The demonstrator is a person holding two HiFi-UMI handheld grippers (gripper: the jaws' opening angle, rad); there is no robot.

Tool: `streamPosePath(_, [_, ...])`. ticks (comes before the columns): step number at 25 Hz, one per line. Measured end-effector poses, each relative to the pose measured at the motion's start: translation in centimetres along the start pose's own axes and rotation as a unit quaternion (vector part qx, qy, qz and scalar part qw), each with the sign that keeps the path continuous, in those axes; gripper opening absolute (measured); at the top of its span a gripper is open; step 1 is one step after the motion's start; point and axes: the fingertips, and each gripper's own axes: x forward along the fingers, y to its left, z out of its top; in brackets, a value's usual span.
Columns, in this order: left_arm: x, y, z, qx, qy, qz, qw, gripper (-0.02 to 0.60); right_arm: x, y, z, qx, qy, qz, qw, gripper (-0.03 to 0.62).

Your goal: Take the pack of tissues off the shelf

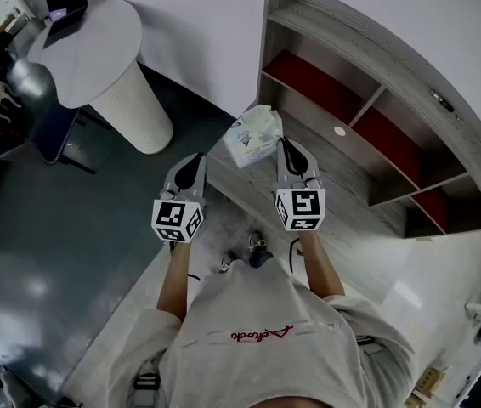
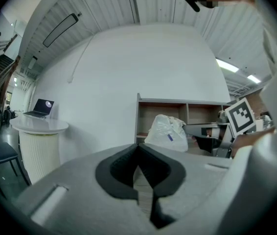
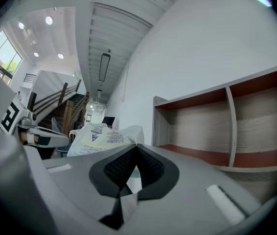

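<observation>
Nearest: person's pale shirt [image 1: 266, 330], both forearms reaching to 12 o'clock.

Left gripper [image 1: 196, 161]: jaws together, nothing between them (only floor shows through the slit).

Right gripper [image 1: 285, 145]: jaws closed, apparently pinching a thin edge of the wrapper on the pack of tissues [image 1: 251, 136].

Pack lies at about 10 o'clock from the right gripper's tip and touches it. From the left gripper's tip it lies at 1 o'clock, apart. The right gripper is the nearer.

Pack sits at the left end of the shelf [image 1: 376, 49], overlapping its side wall and seemingly already clear of the boards. Its long axis runs roughly 8 to 2 o'clock.

Look: soft white film, slack and crumpled, pale green print.

Far, 10 o'clock: round white table [image 1: 96, 49] with laptop [image 1: 66, 7].
</observation>
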Motion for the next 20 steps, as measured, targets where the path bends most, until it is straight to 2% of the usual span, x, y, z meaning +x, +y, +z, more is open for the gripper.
streamPosePath(20, [-0.34, -0.22, 0.75, 0.002, -0.012, -0.012, 0.9999, 0.0, -0.64, 0.05, 0.33, -0.006, 0.002, -0.006, 1.0, 0.009])
